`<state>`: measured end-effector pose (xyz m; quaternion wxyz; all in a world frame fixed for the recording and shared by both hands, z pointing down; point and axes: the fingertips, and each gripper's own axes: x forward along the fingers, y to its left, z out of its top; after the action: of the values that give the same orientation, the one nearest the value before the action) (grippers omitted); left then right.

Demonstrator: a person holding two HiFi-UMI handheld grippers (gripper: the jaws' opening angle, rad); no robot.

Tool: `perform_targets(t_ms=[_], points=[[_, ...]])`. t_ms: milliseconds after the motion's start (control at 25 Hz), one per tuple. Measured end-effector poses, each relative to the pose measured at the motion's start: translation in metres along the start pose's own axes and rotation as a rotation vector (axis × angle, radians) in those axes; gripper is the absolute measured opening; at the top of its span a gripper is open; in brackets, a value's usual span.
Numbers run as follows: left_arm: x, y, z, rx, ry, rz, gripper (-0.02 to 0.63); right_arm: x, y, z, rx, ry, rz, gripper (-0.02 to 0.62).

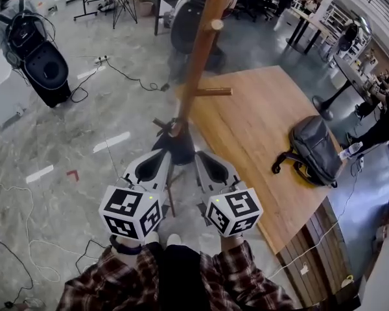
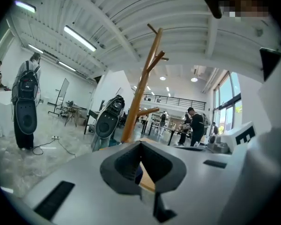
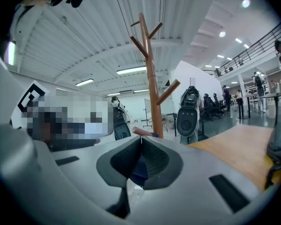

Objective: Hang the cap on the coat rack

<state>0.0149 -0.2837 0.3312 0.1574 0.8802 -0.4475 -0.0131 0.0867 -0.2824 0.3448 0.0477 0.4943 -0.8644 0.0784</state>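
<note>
Two claws meet in front of you, their tips converging on the cap (image 1: 180,149).

Left claw (image 1: 166,151): in the left gripper view its jaws are pressed together at the tips, and a sliver of dark blue cap cloth is pinched in the hollow behind them.

Right claw (image 1: 198,155): its jaws are likewise closed, with dark blue cloth caught between them.

Cap: you hold it between the two claws, close in front of the rack (image 1: 198,57). In the head view it covers the lower end of the pole. Whether it touches the pole cannot be told.

Rack: it is a wooden pole with short pegs. The nearest peg (image 1: 214,91) juts out to your right, above the cap.

Counter (image 1: 259,122): it is wooden and stands just beyond the rack on your right. A backpack (image 1: 314,149) lies on it.
</note>
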Motion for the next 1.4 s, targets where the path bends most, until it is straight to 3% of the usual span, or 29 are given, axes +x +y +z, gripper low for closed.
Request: perform_targets(t_ms=[160, 440, 840, 1400], points=[[-0.003, -0.030, 0.026, 0.050, -0.038, -0.080, 0.011, -0.017, 0.016, 0.034, -0.018, -0.066, 0.045, 0.012], [-0.007, -0.046, 0.025, 0.058, -0.039, -0.136, 0.011, -0.032, 0.018, 0.047, -0.024, -0.092, 0.047, 0.012], [0.002, -0.060, 0.022, 0.033, -0.022, -0.164, 0.011, -0.039, 0.003, 0.048, 0.001, -0.091, 0.047, 0.011], [0.004, -0.068, 0.014, 0.039, -0.023, -0.144, 0.011, -0.046, -0.004, 0.033, 0.025, -0.078, 0.062, 0.011]])
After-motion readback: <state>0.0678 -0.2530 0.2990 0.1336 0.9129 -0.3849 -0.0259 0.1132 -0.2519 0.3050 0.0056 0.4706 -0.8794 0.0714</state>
